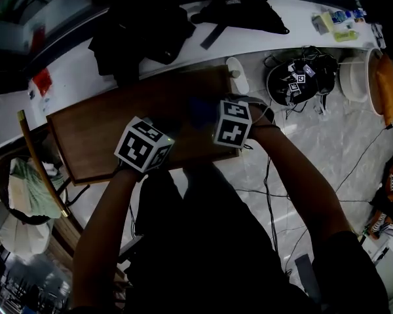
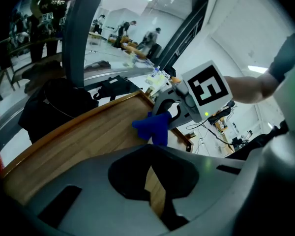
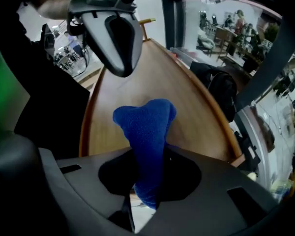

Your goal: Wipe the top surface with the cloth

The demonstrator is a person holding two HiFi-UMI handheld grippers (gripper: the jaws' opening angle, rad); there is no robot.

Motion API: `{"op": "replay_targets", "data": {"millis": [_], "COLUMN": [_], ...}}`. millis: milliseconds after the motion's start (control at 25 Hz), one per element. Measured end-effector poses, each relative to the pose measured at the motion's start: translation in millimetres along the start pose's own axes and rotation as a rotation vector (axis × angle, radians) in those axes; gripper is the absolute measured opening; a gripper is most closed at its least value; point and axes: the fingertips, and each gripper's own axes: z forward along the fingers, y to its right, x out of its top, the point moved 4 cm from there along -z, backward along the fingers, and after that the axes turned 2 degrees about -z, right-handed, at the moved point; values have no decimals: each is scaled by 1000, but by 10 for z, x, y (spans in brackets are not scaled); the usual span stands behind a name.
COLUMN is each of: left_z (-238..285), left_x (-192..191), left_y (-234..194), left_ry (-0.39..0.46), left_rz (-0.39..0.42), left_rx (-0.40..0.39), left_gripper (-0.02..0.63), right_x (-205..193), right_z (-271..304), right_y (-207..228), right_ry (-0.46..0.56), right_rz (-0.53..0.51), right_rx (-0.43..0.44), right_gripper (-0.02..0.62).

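Two R fingers [image 3: 127,215] pinch cloth [image 3: 145,132]; rest sticks fwd.

cloth [image 3: 145,127] lower end buried in right tool [image 3: 143,198]; distant people [image 2: 153,36] blurred.

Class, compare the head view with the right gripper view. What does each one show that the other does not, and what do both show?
Only the head view shows the person's forearms, the cables on the floor, and a black device with square markers beside the table.
Only the right gripper view shows the grip: the blue cloth is pinched between the jaws of the right gripper.
Both show the wooden top and the left gripper over it.
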Motion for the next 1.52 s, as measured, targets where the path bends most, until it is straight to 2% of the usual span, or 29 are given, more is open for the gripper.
{"op": "replay_targets", "data": {"millis": [280,520,720,1160,1200,1280,1360,1520], "left_z": [-11,-91,-248,-676,-732,-861,-1011,-1367], "left_x": [-119,-136,-81,-211,-232,-256,-266,-334], "left_y": [104,170,213,306,299,283,286,360], "left_ry": [-5,2,28,44,51,74,109,210], "left_rz": [8,20,20,32,30,22,18,23], "left_rx": [-15,-4,9,45,53,69,78,80], "left_gripper": [11,11,11,11,11,11,11,11], "right_x": [-112,-181,-222,-250,-236,-139,79,680], "right_z": [65,98,101,129,112,4,-236,-1022], "right_y": [-574,-882,-1029,-1197,-1182,-1132,-1067,-1145], "right_ry": [-39,-73,-97,-137,-114,0,183,569], "right_rz": [-11,-29,-40,-58,-42,29,97,138], "right_rx": [145,234,268,322,330,331,296,224], "right_gripper": [89,87,87,87,87,87,87,87]}}
